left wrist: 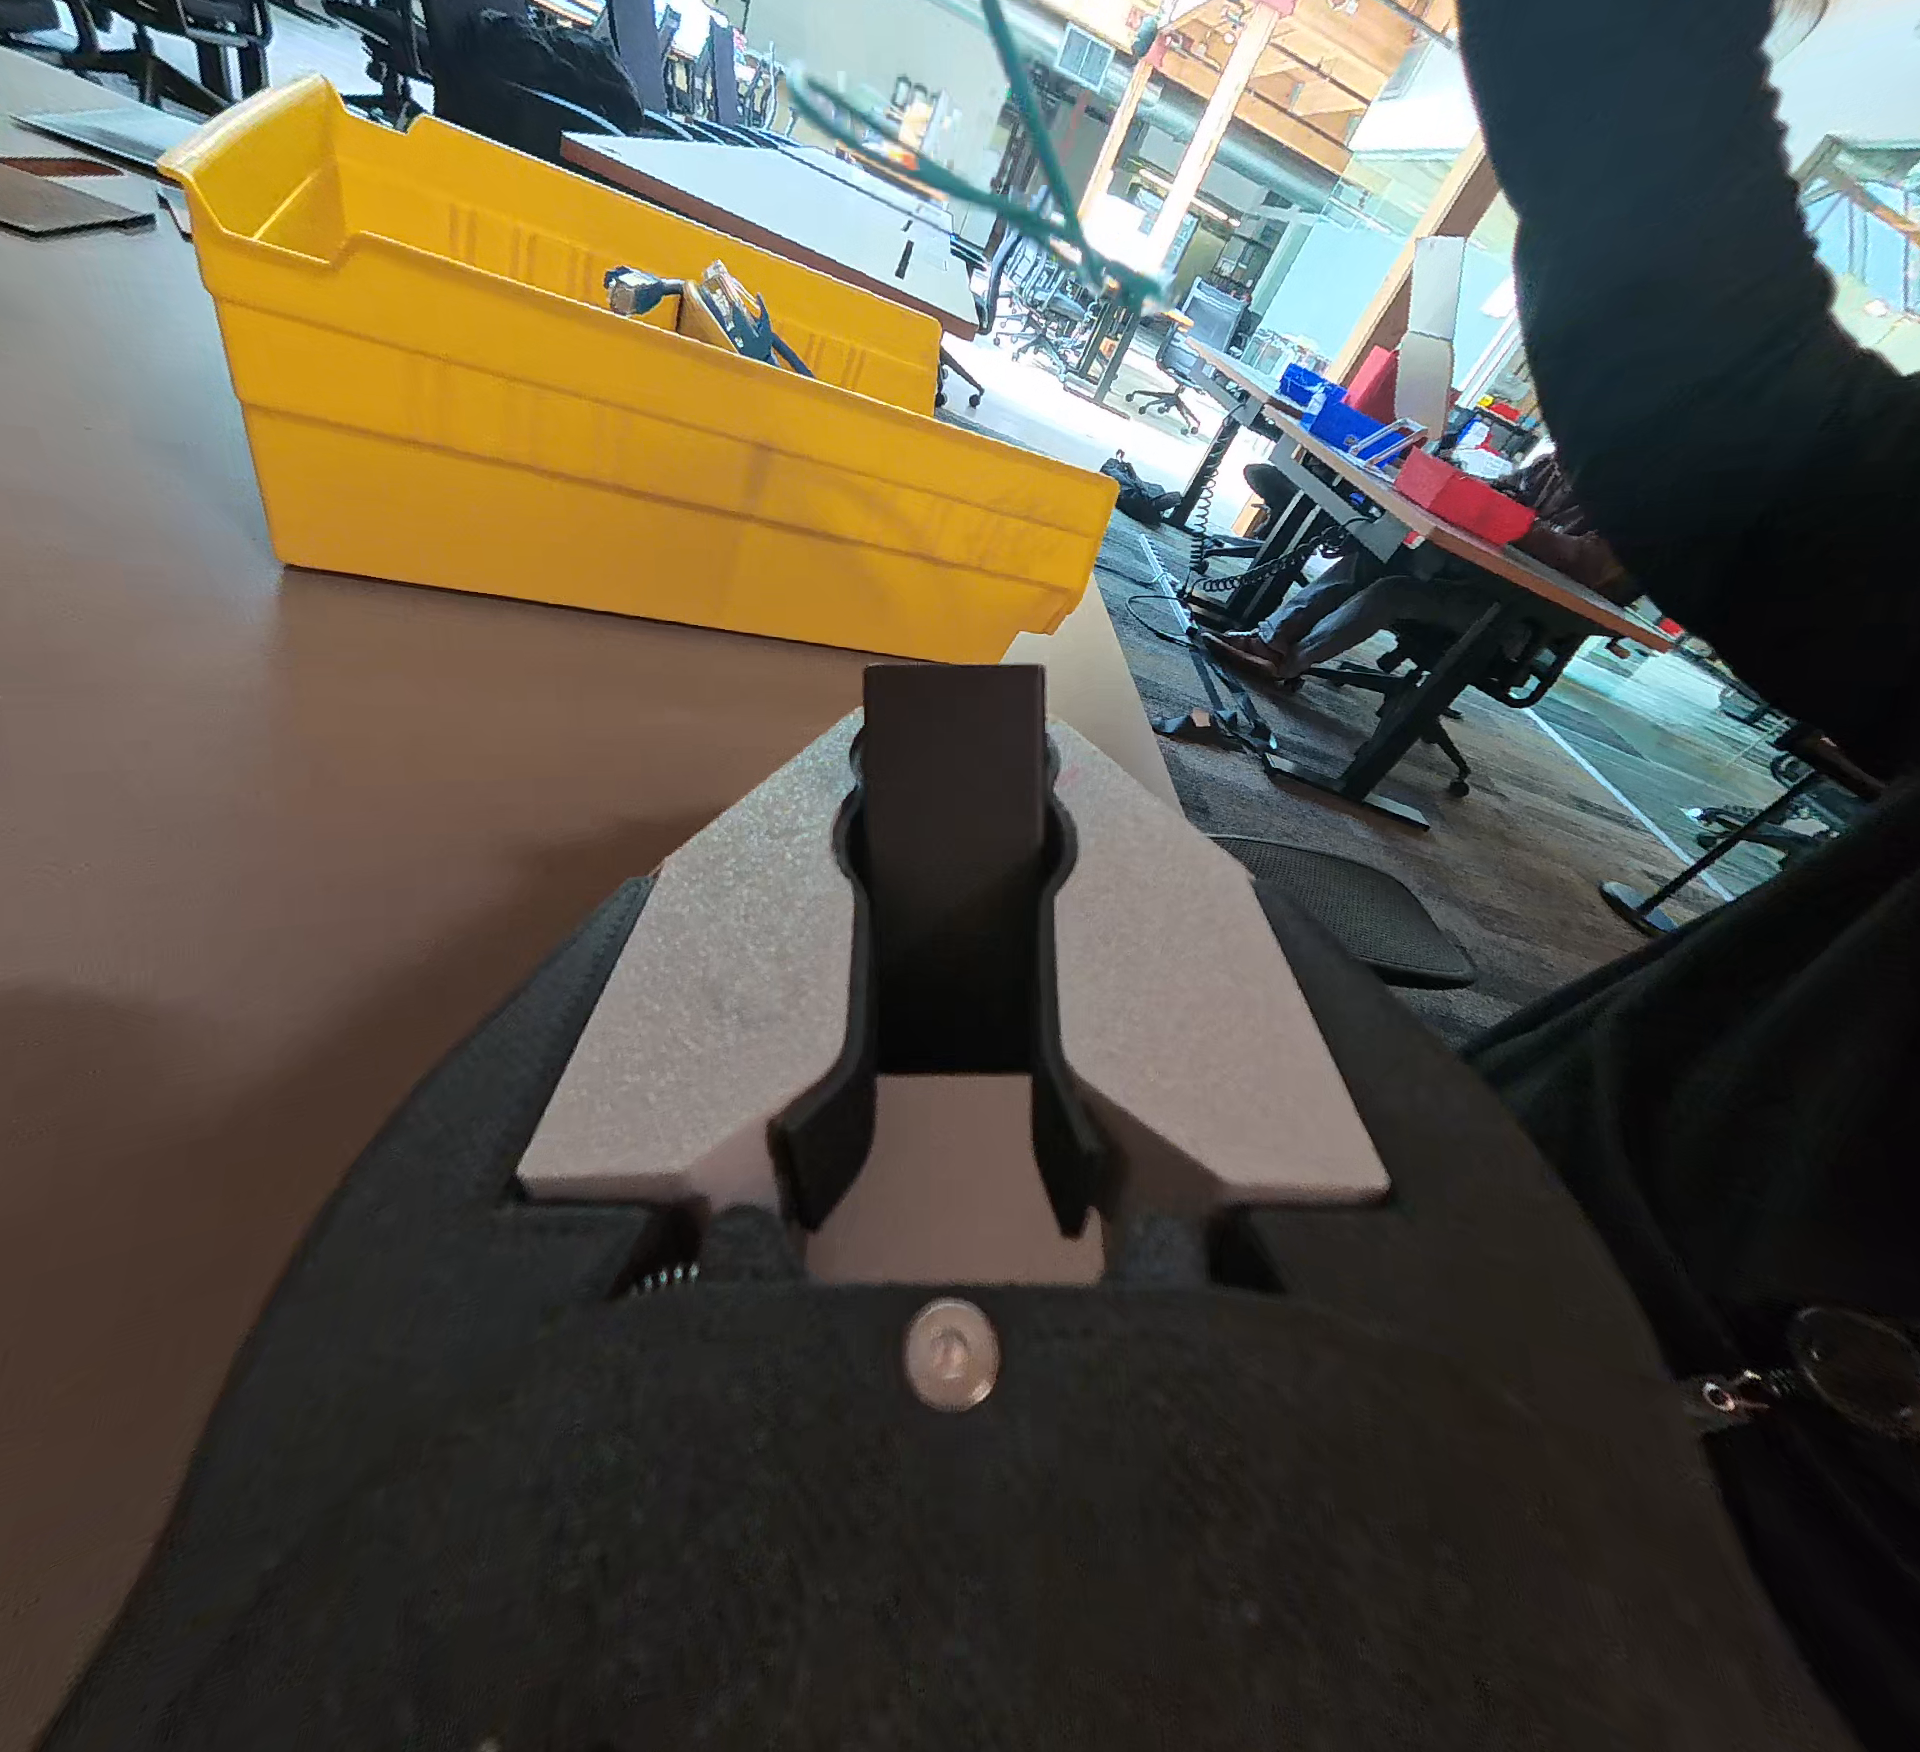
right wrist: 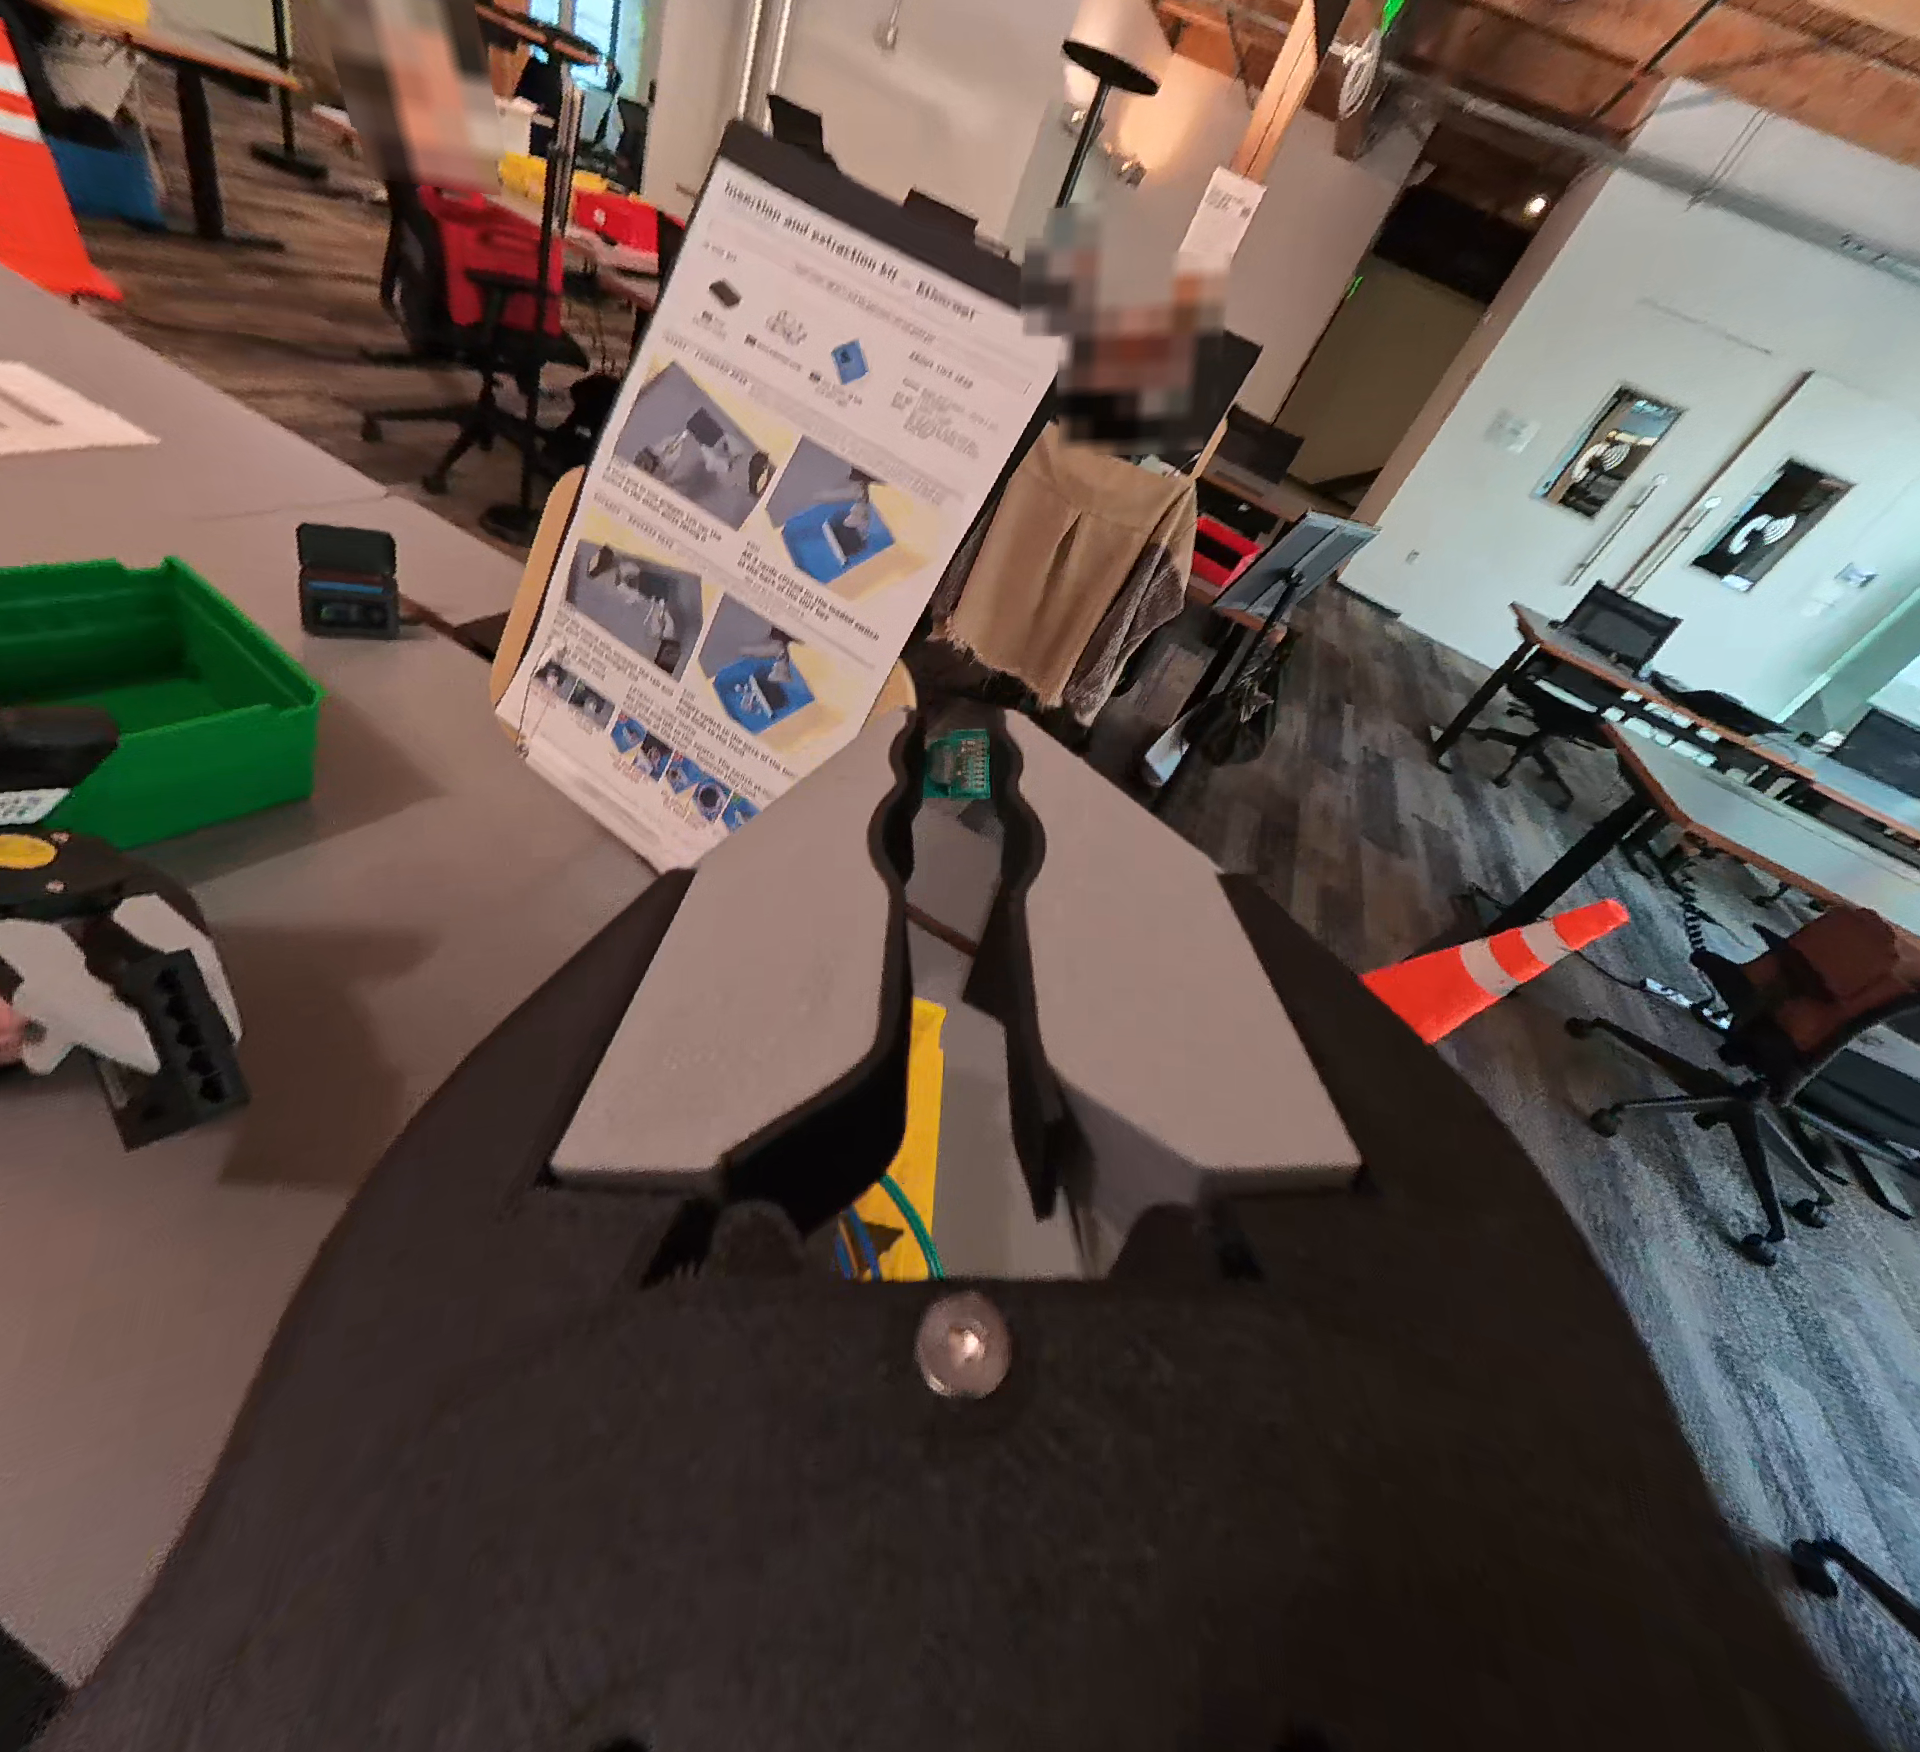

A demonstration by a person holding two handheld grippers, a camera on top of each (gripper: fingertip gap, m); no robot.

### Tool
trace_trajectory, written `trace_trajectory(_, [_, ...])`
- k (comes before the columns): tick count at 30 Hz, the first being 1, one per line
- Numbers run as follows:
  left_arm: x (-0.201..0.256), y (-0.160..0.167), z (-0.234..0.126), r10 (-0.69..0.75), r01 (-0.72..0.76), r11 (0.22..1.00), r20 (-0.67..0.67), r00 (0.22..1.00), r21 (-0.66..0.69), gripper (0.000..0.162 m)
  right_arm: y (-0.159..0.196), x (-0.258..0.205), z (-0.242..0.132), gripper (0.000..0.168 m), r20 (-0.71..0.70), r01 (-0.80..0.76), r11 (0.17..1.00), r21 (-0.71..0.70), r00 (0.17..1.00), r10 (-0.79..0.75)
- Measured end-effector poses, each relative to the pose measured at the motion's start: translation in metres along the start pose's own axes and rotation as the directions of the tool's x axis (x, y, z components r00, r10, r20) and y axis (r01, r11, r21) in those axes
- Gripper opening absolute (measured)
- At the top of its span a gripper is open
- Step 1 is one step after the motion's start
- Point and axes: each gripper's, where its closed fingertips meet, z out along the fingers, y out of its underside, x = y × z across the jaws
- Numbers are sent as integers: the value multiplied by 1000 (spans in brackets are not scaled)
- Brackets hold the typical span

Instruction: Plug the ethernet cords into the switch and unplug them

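Left tongs (left wrist: 953,736) clamp the black switch (left wrist: 951,861); printed instruction sheet (right wrist: 769,539) stands beyond.

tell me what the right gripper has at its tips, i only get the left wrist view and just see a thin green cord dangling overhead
Observer: The right gripper is shut on the green ethernet plug.
Operator: which way do the black box's ports face
Observer: The black rectangular switch in the left gripper shows its row of ports to the right wrist camera.
Operator: anything else on that side
Observer: A green plastic tray sits beyond the switch.
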Motion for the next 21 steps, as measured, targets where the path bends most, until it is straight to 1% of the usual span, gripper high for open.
trace_trajectory(3, [0,-1,-1,-1,1,1000,0,1000,8,25,17,-6,9,9,25,-9,999,-48,1000,10])
trace_trajectory(6, [0,-1,-2,0,0,1000,3,1000,11,25,27,-11,16,9,37,-11,997,-71,999,13])
trace_trajectory(10, [-1,-2,-2,0,0,1000,7,1000,13,25,32,-15,22,9,49,-6,996,-86,999,10])
trace_trajectory(17, [-1,-3,-2,2,-2,1000,7,1000,15,25,30,-14,24,9,41,4,997,-74,999,-1])
trace_trajectory(21, [-1,-3,-3,2,-2,1000,5,1000,17,25,42,-24,28,9,100,56,995,-80,994,-48])
